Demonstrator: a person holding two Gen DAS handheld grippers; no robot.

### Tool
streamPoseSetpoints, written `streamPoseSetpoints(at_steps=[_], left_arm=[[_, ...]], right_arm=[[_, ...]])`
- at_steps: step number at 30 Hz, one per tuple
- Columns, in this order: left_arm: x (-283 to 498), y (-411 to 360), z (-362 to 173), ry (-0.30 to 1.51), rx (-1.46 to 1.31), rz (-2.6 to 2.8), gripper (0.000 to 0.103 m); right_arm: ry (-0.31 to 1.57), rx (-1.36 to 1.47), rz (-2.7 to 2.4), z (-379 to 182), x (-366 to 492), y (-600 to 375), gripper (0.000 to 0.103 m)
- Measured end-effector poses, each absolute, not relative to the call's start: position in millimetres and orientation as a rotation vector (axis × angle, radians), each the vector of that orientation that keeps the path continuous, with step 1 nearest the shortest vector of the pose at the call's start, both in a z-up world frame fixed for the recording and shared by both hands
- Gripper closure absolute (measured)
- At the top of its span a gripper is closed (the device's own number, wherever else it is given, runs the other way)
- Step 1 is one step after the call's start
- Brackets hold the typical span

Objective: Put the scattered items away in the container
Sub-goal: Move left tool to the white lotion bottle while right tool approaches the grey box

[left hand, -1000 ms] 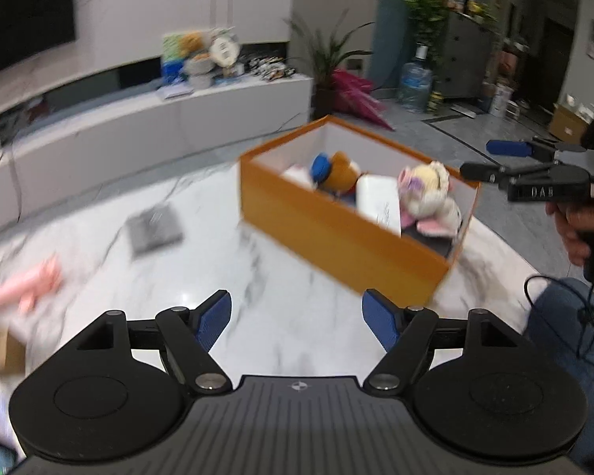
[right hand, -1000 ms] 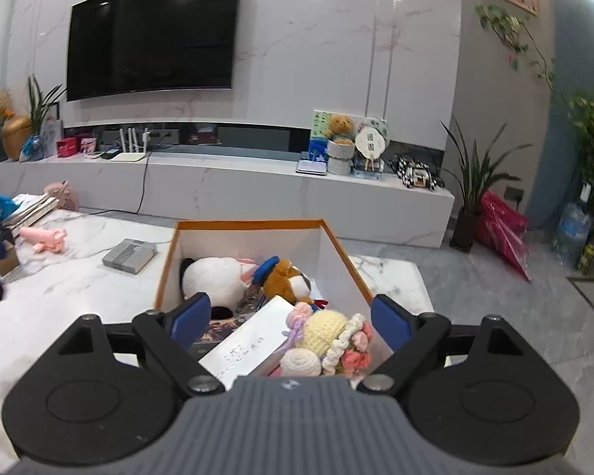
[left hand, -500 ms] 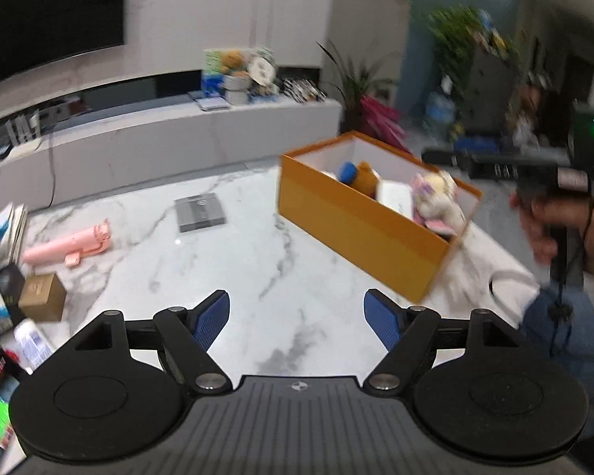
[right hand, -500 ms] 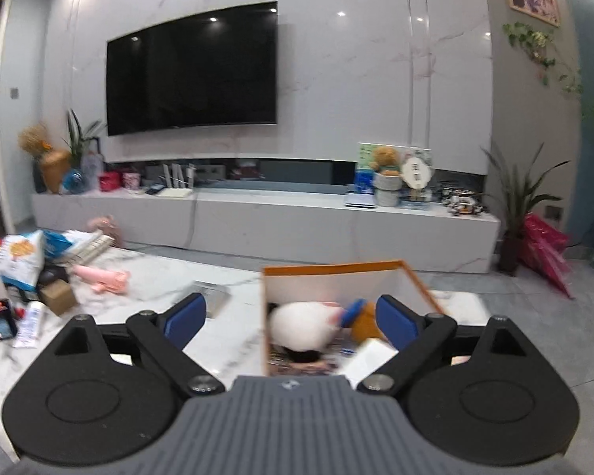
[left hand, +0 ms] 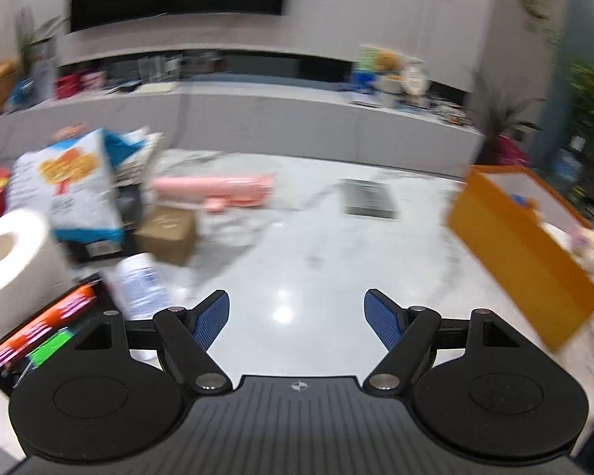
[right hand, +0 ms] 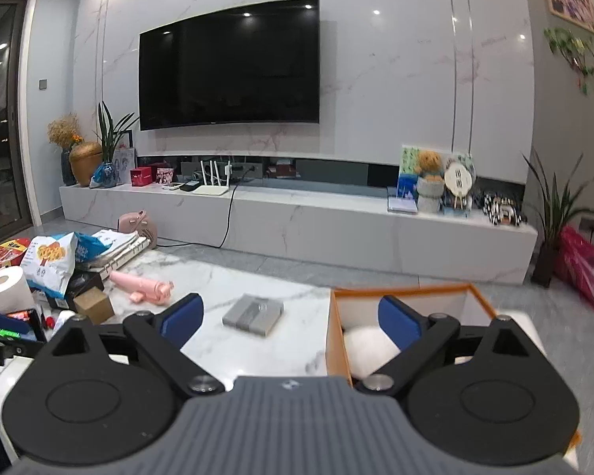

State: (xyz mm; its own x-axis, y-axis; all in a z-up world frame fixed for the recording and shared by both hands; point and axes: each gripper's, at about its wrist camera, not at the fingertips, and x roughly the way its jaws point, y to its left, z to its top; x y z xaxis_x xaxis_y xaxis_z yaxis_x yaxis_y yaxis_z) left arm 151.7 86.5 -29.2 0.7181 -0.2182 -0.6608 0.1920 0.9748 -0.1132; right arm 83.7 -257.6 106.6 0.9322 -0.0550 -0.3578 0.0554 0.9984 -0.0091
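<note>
My left view has swung left since half a second ago: the orange rectangular cardboard box [left hand: 522,245] that sat centre-right now sits at the far right edge, and the clutter pile fills the left side. My right view has pulled back and left too, so the box [right hand: 334,336] is now low right, with more marble tabletop [right hand: 297,304] showing. Left gripper [left hand: 297,318] hangs over bare marble, jaws wide apart, holding nothing and touching nothing. Right gripper [right hand: 291,316] has jaws wide apart as well, empty, its right finger over the box's open top and its left over the table. Box contents: white plush toy [right hand: 370,346] seen from the right wrist; the left view is blurred. Still out on the table: pink toy pistol-shaped item [right hand: 142,287], grey flat square box [right hand: 253,314] near the container, small brown cardboard cube [right hand: 94,304], white toilet paper roll [right hand: 4,289], white-and-blue snack bag [right hand: 51,263], and white bottle [left hand: 138,281] lying just beside the left finger.
</note>
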Motion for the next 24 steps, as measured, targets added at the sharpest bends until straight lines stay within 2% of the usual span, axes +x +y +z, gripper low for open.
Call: streamPoseSetpoints(at_steps=[11, 17, 24], left_arm=[[188.1, 126.4, -68.8, 0.786, -0.09, -0.074, 0.014], [237.2, 125.1, -64.8, 0.835, 0.001, -0.051, 0.014], [290.2, 114.0, -88.5, 0.935, 0.149, 0.074, 0.014]], right_arm=[[0.386, -0.036, -0.042, 114.0, 150.3, -231.7, 0.006], [0.422, -0.033, -0.018, 102.3, 179.8, -220.9, 0.006], [0.483, -0.016, -0.016, 84.7, 207.7, -210.3, 0.006]])
